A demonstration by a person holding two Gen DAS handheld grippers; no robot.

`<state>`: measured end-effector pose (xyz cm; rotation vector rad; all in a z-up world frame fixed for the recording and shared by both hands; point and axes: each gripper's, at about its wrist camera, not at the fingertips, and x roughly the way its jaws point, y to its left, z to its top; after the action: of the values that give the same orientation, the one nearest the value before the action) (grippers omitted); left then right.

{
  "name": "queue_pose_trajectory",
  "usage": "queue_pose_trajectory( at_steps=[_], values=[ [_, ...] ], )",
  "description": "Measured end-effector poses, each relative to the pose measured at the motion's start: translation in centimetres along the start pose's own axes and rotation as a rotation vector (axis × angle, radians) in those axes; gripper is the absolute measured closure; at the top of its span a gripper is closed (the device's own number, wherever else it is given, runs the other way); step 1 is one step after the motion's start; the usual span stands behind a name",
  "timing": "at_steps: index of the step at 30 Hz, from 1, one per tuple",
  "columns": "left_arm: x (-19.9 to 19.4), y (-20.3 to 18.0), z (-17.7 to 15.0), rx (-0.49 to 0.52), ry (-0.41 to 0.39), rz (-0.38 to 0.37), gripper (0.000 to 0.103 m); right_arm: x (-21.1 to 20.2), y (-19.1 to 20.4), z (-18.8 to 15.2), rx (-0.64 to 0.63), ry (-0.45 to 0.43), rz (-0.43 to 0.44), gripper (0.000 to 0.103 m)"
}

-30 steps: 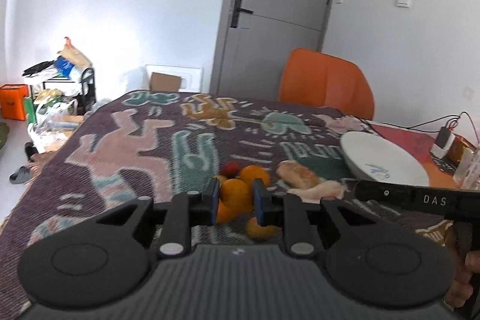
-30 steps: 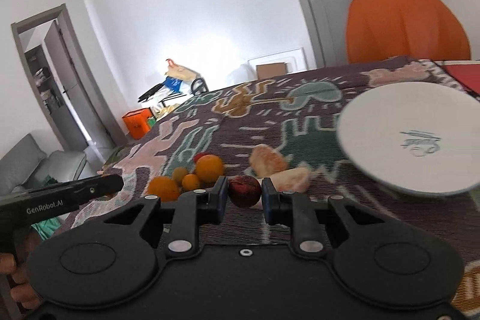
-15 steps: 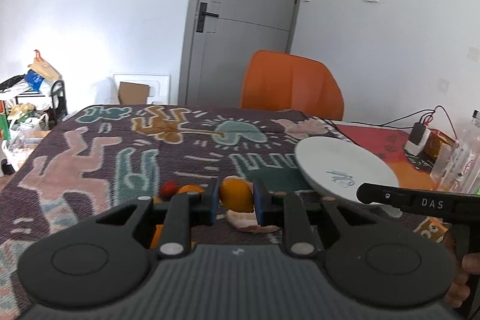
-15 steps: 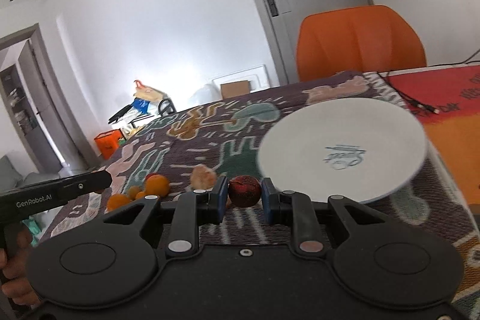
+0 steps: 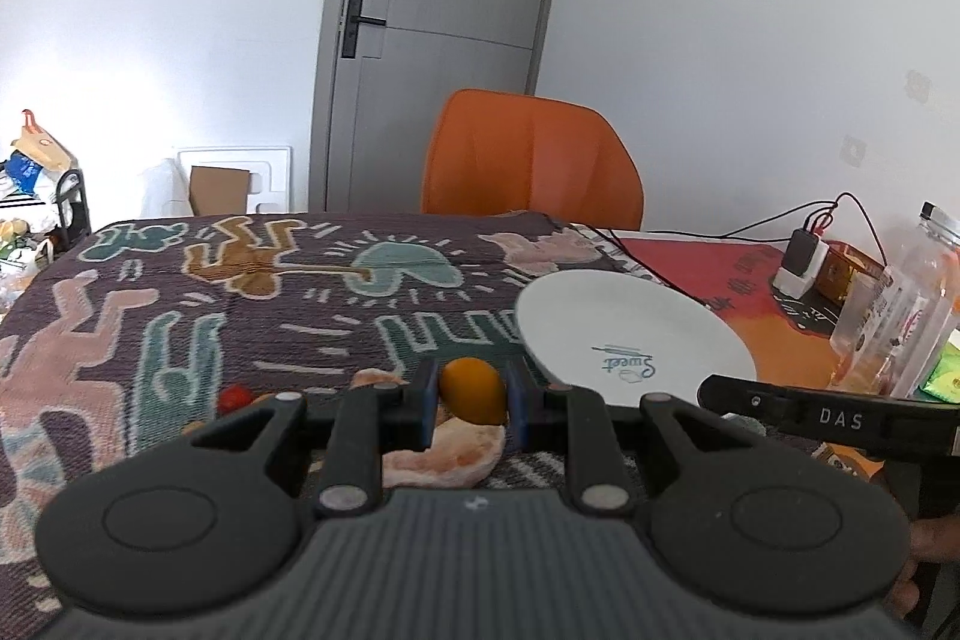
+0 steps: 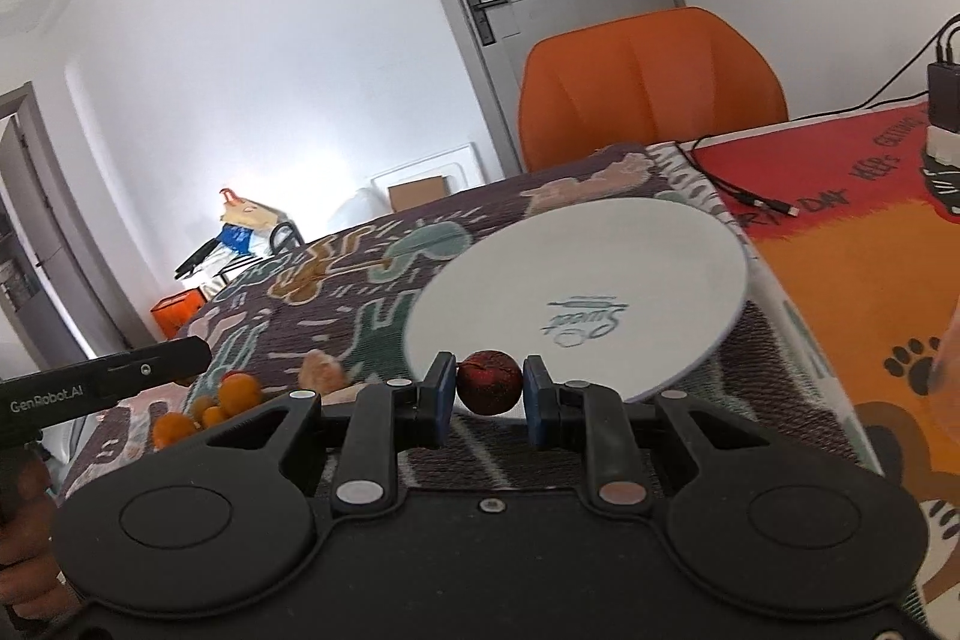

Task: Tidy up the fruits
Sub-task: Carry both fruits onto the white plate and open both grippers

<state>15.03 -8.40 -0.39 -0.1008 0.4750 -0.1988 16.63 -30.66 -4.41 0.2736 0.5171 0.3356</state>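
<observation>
My left gripper [image 5: 471,403] is shut on an orange fruit [image 5: 473,389] and holds it above the patterned cloth, left of the white plate [image 5: 630,334]. My right gripper [image 6: 489,391] is shut on a dark red fruit [image 6: 489,382] at the near rim of the same plate [image 6: 576,292]. Several small oranges [image 6: 231,394] lie on the cloth at the left. A small red fruit [image 5: 235,398] and pale peach-coloured pieces [image 5: 447,454] lie below my left gripper.
An orange chair [image 5: 531,160] stands behind the table. A charger with cables [image 5: 801,259] and a clear plastic bottle [image 5: 900,304] stand at the right on the orange mat [image 6: 870,244]. The right gripper's body [image 5: 828,418] shows in the left wrist view.
Both grippers have swung right with their fruits, away from the pile of oranges and toward the white plate. The plate now looks nearer and more central in both views.
</observation>
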Motion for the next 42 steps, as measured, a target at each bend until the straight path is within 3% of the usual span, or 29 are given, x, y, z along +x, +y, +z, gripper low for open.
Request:
queue_pose_trajectory(
  at_steps=[10, 14, 23, 27, 37, 42],
  values=[
    [1.8, -1.5, 0.2, 0.022, 0.024, -0.017, 0.081, 0.5, -1.8, 0.3, 0.013, -0.013, -0.037, 0.080],
    [2.5, -2.2, 0.3, 0.025, 0.032, -0.028, 0.081, 0.6, -2.2, 0.4, 0.017, -0.010, -0.052, 0.073],
    [4.8, -4.3, 0.9, 0.040, 0.053, -0.075, 0.081, -0.8, -2.6, -0.1, 0.031, -0.018, -0.033, 0.072],
    [6.2, -5.4, 1.0, 0.048, 0.073, -0.090, 0.081, -1.3, -2.6, -0.4, 0.032, -0.019, -0.036, 0.065],
    [8.5, -7.4, 1.5, 0.071, 0.091, -0.116, 0.081, -2.0, -3.3, -1.6, 0.054, -0.016, -0.041, 0.063],
    [8.4, -7.3, 1.8, 0.058, 0.085, -0.118, 0.069, -2.1, -3.4, -1.7, 0.075, -0.014, -0.024, 0.061]
  ],
)
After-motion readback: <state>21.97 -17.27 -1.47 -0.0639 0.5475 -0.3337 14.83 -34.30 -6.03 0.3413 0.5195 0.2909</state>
